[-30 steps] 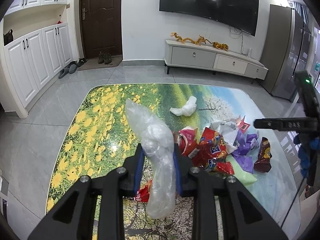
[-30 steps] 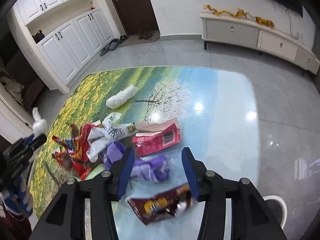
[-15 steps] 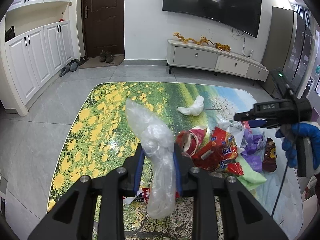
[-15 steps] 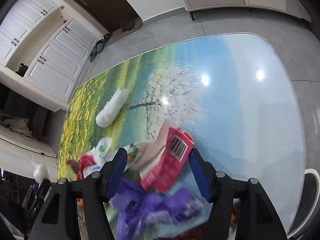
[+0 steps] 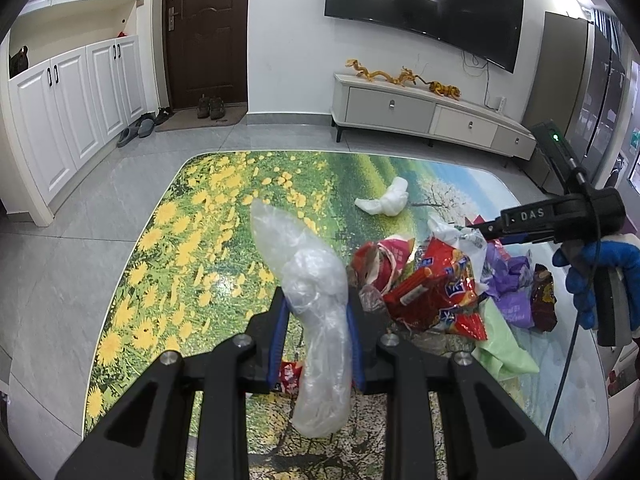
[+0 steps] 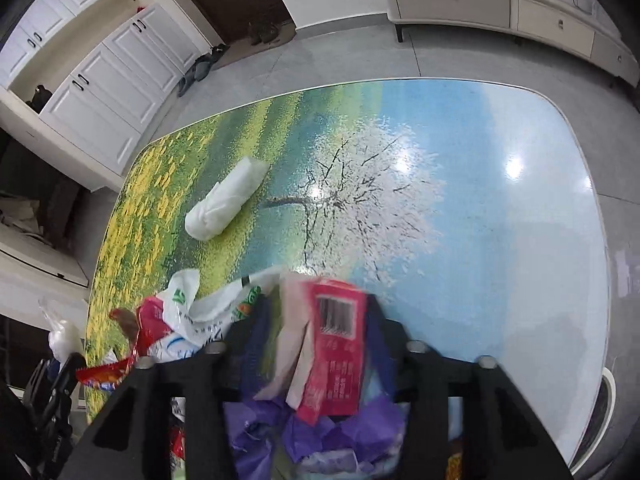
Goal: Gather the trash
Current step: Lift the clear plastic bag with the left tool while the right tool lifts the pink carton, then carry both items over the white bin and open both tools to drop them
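Holding the clear plastic bag clamped between the left gripper fingers at bottom centre of the left view, I note that it sags below the pads and could slip free if I swing the tool.

The right gripper sits low in its own view with its fingers on either side of the red carton. The picture is blurred there, so I cannot tell whether the jaws are closed on it or only bracketing it.

Risks, as I judge them: the carton is flattened and tilted, so a pinch near one edge may let it twist out. The purple wrapper lies directly beneath and may be dragged along or snag the fingers.

The wrapper pile lies right of centre in the left view, on the printed table. A white tissue wad lies apart at centre left, unobstructed. The dark brown packet lies at the pile's right edge, near the table's edge, where a careless sweep could knock it off.
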Action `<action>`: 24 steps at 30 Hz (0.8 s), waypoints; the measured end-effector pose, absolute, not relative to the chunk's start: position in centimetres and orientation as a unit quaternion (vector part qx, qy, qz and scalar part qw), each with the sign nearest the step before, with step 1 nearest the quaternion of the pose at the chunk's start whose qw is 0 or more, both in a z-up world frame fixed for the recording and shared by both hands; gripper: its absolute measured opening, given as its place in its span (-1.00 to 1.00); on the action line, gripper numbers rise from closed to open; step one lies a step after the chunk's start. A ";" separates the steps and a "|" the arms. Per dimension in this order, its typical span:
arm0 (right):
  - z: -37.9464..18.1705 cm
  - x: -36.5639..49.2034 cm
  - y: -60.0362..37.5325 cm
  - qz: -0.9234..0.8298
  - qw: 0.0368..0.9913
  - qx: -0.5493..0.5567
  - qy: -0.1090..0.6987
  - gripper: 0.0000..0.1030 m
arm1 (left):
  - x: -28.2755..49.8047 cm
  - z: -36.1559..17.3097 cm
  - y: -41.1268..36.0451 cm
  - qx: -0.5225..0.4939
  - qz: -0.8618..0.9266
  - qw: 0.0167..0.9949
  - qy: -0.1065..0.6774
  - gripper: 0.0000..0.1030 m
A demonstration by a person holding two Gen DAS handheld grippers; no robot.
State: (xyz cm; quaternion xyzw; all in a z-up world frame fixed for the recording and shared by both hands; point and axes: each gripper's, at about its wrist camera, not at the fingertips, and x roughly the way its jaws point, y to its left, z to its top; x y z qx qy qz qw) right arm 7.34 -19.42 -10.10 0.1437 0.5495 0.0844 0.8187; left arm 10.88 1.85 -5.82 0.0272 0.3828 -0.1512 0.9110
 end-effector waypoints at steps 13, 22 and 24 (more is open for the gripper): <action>-9.0 6.3 -19.2 0.076 0.846 0.117 0.515 -0.49 | 9.9 -6.2 2.3 0.029 -0.141 0.913 0.381 -0.51; -4.6 3.4 -19.1 0.093 0.873 0.104 0.467 -0.50 | 8.5 -5.1 1.9 0.029 -0.141 0.916 0.374 -0.51; -3.5 2.1 -19.0 0.103 0.878 0.101 0.457 -0.50 | 8.0 -4.6 1.5 0.033 -0.144 0.917 0.370 -0.51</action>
